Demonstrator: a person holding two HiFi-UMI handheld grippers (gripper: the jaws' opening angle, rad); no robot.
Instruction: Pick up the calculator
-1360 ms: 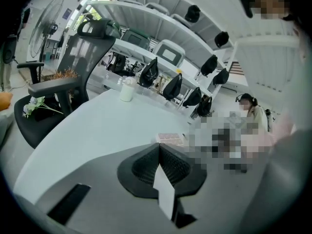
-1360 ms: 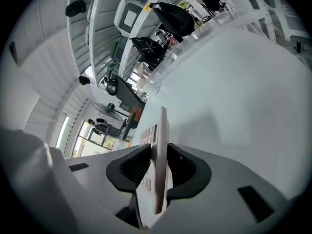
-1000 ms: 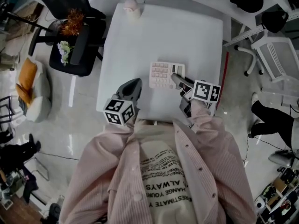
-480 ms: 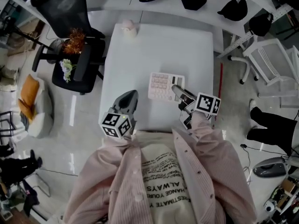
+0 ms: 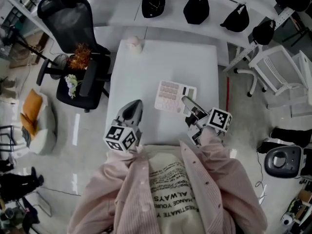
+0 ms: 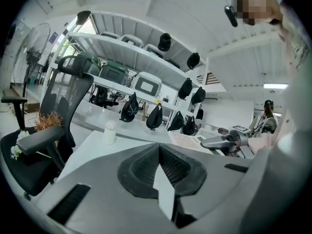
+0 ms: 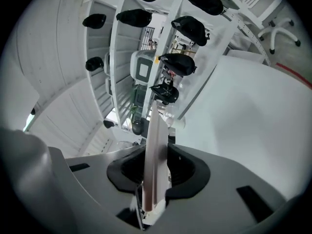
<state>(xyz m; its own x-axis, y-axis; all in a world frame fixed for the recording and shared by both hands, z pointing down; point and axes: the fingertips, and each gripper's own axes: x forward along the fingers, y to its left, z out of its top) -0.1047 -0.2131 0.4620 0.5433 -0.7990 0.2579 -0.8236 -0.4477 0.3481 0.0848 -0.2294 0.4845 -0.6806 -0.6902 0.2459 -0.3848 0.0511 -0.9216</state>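
The pale calculator (image 5: 171,96), with pinkish keys and a dark display, hangs tilted above the white table (image 5: 146,67). My right gripper (image 5: 185,100) is shut on its right edge, by the display. In the right gripper view the calculator (image 7: 157,130) shows edge-on, clamped between the two pads. My left gripper (image 5: 136,104) hovers over the table's near left part, apart from the calculator. In the left gripper view its jaws (image 6: 159,147) meet, with nothing between them.
A small white jar (image 5: 134,44) stands at the table's far left corner. A black office chair (image 5: 73,18) with flowers on its seat stands to the left. Black bags (image 5: 196,7) hang along the white shelf behind. A white chair (image 5: 278,72) is at the right.
Both grippers have risen. The calculator has come up off the table in the right gripper and tilted. The head view has swung toward the back shelf.
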